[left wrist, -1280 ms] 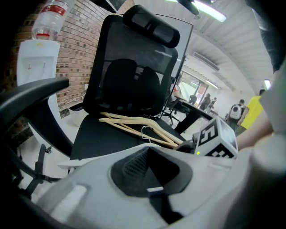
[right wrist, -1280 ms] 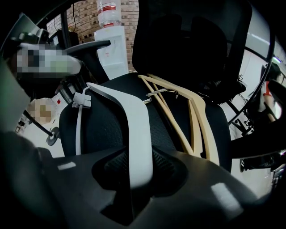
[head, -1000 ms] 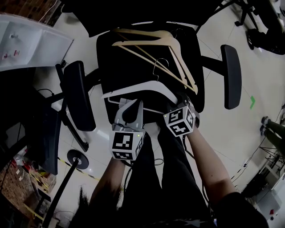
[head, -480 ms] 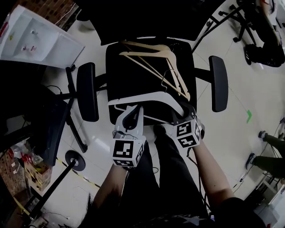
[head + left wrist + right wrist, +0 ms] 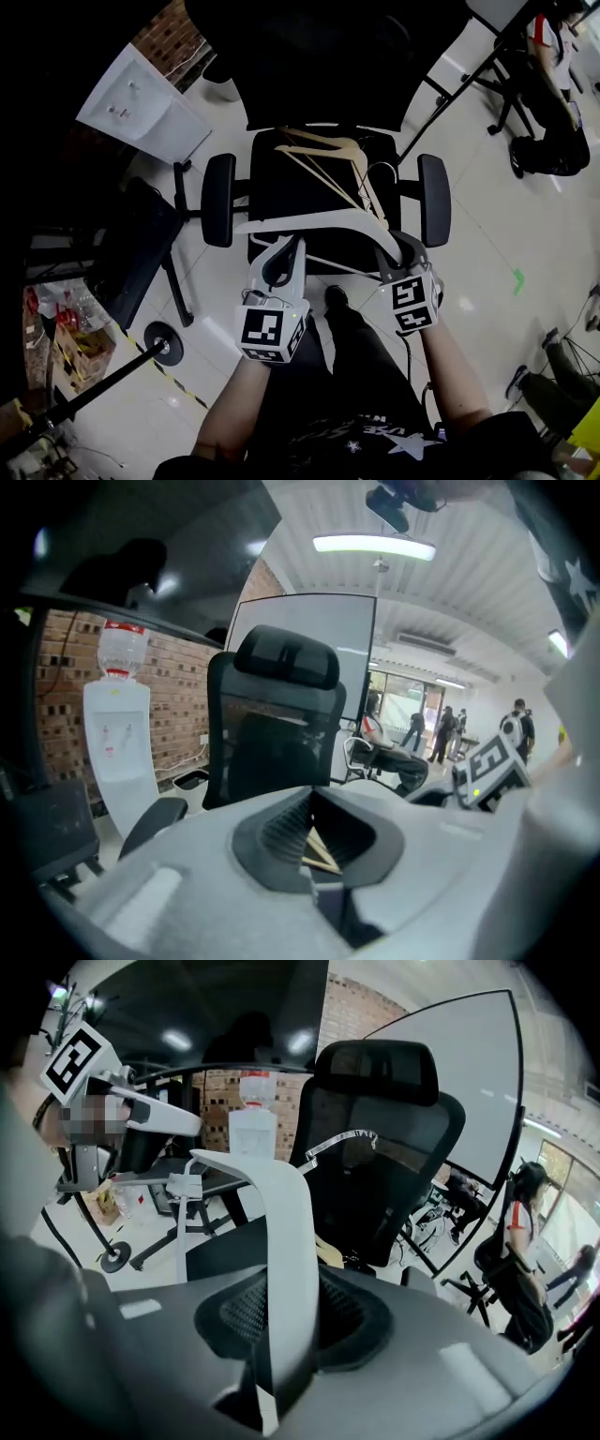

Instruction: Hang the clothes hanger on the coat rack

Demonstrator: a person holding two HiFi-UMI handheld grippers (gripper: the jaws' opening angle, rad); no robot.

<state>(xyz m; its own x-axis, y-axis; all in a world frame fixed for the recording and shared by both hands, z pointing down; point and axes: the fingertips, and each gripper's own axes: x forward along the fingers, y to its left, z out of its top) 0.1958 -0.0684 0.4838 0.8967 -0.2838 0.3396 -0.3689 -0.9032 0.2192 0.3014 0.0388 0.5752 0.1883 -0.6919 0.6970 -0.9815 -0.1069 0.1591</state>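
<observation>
Right gripper clamped on white hanger; left gripper closed, empty; wooden hangers on chair seat

white hanger: right end hidden behind right gripper | wooden hangers: mostly hidden

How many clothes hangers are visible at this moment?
3. One white hanger is clamped in the right gripper. Two wooden hangers lie overlapped on the chair seat. More could be hidden beneath them.
</observation>
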